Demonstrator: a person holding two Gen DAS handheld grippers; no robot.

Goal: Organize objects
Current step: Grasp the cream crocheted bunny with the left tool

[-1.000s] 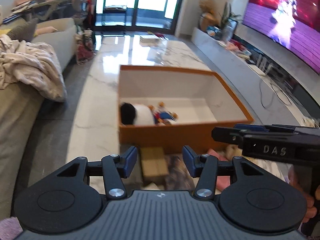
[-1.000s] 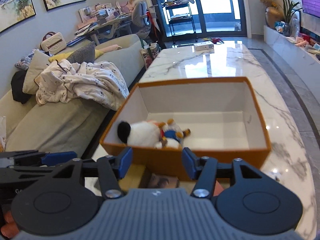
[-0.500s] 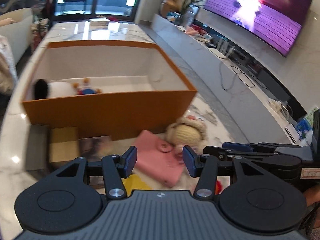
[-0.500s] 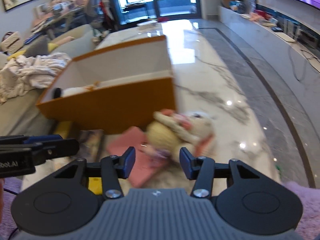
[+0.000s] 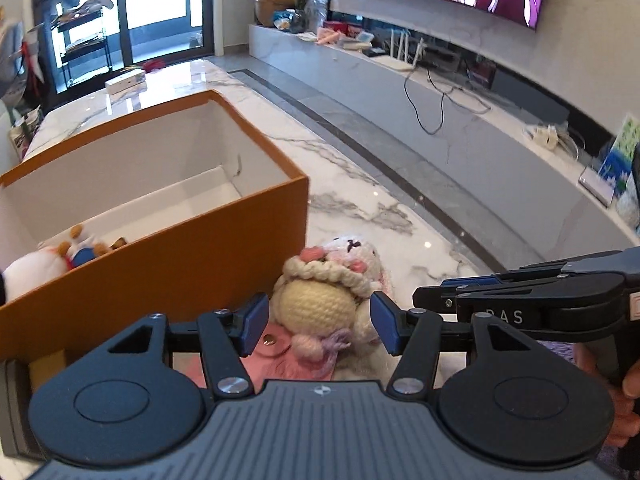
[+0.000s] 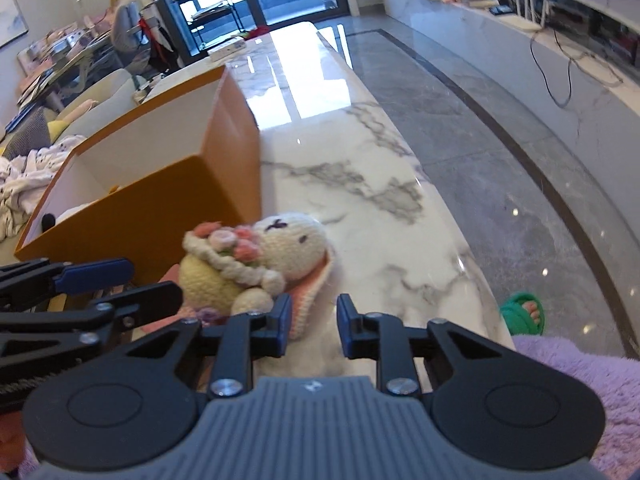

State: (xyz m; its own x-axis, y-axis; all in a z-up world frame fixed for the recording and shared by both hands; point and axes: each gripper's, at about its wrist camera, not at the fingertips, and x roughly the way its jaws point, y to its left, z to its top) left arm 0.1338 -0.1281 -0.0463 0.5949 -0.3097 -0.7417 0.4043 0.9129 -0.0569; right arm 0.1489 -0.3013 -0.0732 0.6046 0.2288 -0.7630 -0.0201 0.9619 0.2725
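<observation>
Crocheted bunny [image 5: 320, 300] is framed between the spread fingers of the left tool [image 5: 318, 326], beside the orange box [image 5: 168, 272] on the marble desk [image 5: 360, 208]; closing and lifting into the box seems required next. Right tool [image 6: 310, 326], seen parted and empty, reveals the bunny's ear; stowed toys go unseen.

Left gripper [image 5: 320, 322] and right gripper [image 6: 311, 326] both gape.

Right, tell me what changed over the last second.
Both grippers swung right, away from the orange box, toward the crocheted bunny. The left gripper now brackets it, open, not gripping; the right gripper is open beside it. Bunny, box and the plush toy inside stayed put.
</observation>
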